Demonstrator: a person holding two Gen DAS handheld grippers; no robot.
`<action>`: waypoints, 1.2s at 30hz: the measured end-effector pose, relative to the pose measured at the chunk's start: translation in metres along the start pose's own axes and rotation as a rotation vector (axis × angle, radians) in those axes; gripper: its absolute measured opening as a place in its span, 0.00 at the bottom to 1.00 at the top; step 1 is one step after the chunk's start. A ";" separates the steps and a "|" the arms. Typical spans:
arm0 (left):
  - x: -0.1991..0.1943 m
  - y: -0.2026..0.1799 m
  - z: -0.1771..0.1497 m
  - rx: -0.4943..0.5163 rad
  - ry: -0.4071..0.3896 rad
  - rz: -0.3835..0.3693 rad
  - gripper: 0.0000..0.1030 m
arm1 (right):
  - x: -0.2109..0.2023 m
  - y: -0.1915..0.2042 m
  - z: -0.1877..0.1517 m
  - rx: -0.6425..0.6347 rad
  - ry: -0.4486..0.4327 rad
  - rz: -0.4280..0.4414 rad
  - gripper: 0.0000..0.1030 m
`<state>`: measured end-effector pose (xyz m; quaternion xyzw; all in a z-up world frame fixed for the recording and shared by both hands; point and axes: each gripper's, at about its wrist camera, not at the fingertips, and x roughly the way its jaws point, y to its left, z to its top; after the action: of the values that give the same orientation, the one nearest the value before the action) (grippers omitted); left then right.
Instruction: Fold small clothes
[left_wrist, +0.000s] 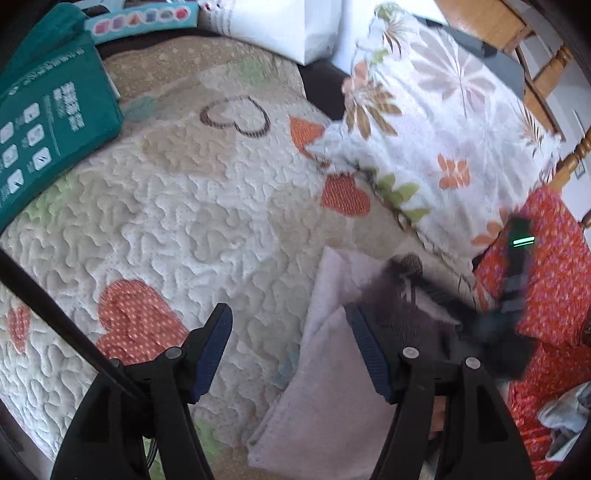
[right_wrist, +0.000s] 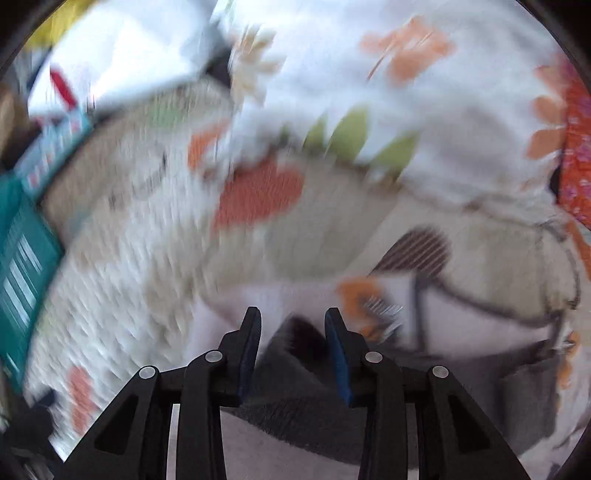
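A small pale pink garment (left_wrist: 328, 373) with a dark grey part (left_wrist: 402, 314) lies on the quilted heart-pattern bedspread (left_wrist: 177, 206). My left gripper (left_wrist: 290, 326) is open, its right finger resting over the pink cloth, nothing held. The right gripper (left_wrist: 513, 295) shows blurred at the garment's far right side. In the right wrist view my right gripper (right_wrist: 291, 325) is partly open, jaws either side of a raised fold of the dark grey cloth (right_wrist: 295, 391), with pink cloth (right_wrist: 255, 299) beyond. That view is motion-blurred.
A floral pillow (left_wrist: 436, 122) lies behind the garment. An orange-red patterned cloth (left_wrist: 554, 280) is at right. A teal package (left_wrist: 48, 125) sits at left and a white bag (left_wrist: 280, 26) at the back. A wooden chair (left_wrist: 546, 74) stands beyond the bed.
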<state>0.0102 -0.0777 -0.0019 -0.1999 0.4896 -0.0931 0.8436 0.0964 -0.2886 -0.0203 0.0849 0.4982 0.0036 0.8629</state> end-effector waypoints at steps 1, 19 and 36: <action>0.004 -0.004 -0.002 0.025 0.027 0.003 0.64 | -0.012 -0.007 0.000 0.017 -0.015 0.003 0.48; 0.066 -0.065 -0.082 0.393 0.235 0.146 0.69 | -0.183 -0.171 -0.226 0.147 0.014 -0.171 0.50; 0.076 -0.071 -0.088 0.442 0.238 0.189 0.77 | -0.201 -0.262 -0.284 0.525 -0.012 -0.144 0.06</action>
<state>-0.0249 -0.1907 -0.0701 0.0483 0.5697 -0.1413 0.8082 -0.2693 -0.5249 -0.0259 0.2699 0.4816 -0.1875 0.8124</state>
